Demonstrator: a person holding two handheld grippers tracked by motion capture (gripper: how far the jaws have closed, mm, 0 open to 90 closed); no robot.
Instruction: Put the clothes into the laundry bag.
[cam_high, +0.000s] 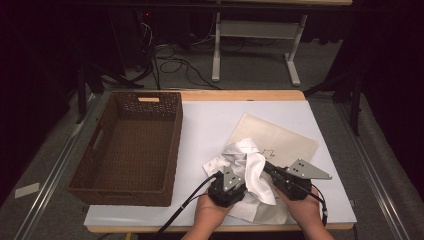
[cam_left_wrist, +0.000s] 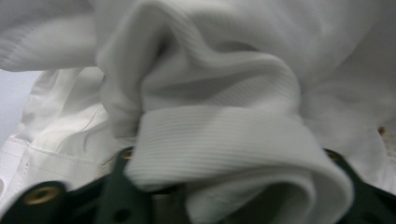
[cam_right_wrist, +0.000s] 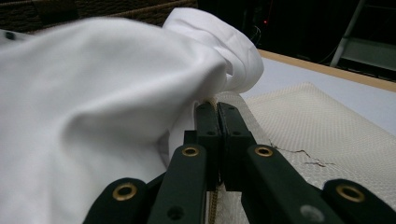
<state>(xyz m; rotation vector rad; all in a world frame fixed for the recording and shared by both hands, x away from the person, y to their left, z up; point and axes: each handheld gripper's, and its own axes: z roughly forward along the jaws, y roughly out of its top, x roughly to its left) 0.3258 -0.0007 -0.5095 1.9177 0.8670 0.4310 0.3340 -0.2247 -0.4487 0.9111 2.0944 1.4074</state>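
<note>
Near the tabletop's front edge, right of centre, the left claw (cam_high: 235, 184) has a thick ribbed fold of a crumpled white garment (cam_high: 248, 167) bunched between its spread jaws, though whether it grips I cannot tell; the right claw (cam_high: 269, 170) is clenched on the edge of a cream mesh bag (cam_high: 287, 142). The garment heaps loosely over that flat bag. Farther off, an empty brown wicker basket (cam_high: 102, 150) sits along the left edge.
</note>
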